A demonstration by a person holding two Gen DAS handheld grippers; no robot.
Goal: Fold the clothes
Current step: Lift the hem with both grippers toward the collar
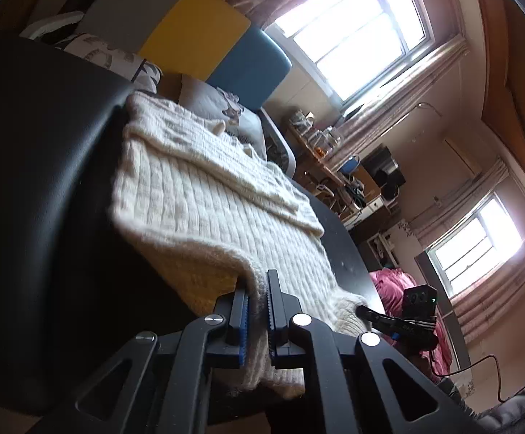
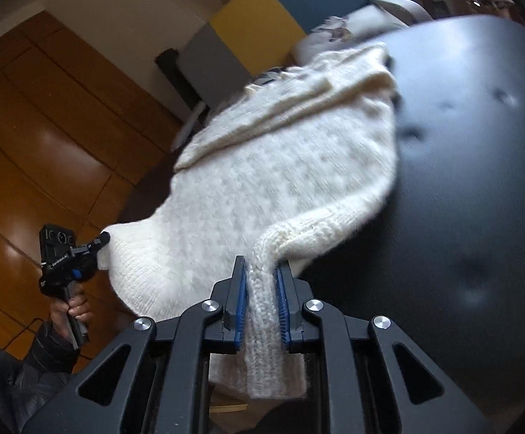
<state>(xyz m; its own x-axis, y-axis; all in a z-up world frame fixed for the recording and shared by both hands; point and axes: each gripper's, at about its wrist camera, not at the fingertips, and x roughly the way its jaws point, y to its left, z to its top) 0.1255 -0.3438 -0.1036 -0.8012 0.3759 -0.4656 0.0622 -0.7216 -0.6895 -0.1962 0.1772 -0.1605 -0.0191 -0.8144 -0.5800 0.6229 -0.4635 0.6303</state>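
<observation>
The left tool (image 1: 258, 302) is clamped on the near hem of a cream knit sweater (image 1: 204, 195), its blue-padded fingers (image 1: 242, 311) pinching a thin fold of the knit between them. Ahead of that tool the sweater lies spread over a black worktop (image 1: 45, 181), with a sleeve folded across its upper part. To the right of the left tool, near the sweater's other near corner, the right tool (image 1: 363, 311) shows in the left wrist view. In its own view the right tool (image 2: 260, 285) grips a thick ribbed edge of the sweater (image 2: 262, 181) – the pads (image 2: 240, 300) press on it from both sides, and a strip of ribbing hangs down behind the fingers. Ahead of it the knit rises off the worktop (image 2: 479, 181) in a lifted sheet, blurred. Off to its left, the left tool (image 2: 103, 240) bites the far corner of the hem, held by a hand (image 2: 76, 309) in a dark padded sleeve (image 2: 45, 350).
</observation>
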